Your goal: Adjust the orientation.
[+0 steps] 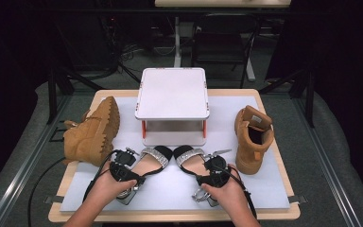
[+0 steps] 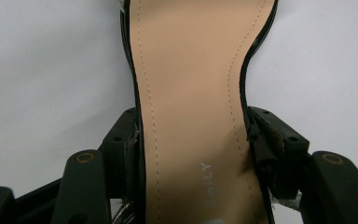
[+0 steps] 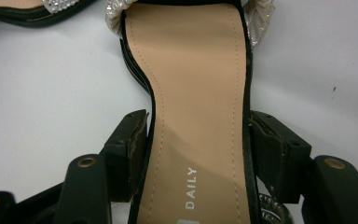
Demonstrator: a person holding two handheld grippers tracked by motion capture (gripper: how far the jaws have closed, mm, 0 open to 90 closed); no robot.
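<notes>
Two black sandals with glittery silver toe straps and tan insoles lie side by side on the white mat (image 1: pixel 269 187), toes pointing away from me. My left gripper (image 1: pixel 134 176) is shut on the left sandal (image 1: pixel 150 160) at its narrow waist. In the left gripper view both pads press the sandal's (image 2: pixel 191 70) black edges, with the left gripper (image 2: pixel 193 128) straddling the insole. My right gripper (image 1: pixel 207 174) is shut on the right sandal (image 1: pixel 189 158) the same way. In the right gripper view its jaws bear on both sides of the right sandal (image 3: pixel 191 60) at the right gripper (image 3: pixel 198 126).
A white two-level stand (image 1: pixel 172 92) with orange posts sits at the mat's far middle. A tan boot (image 1: pixel 92 132) lies on its side at the left; its mate (image 1: pixel 253 139) stands upright at the right. The wooden table (image 1: pixel 75 215) ends just past the mat.
</notes>
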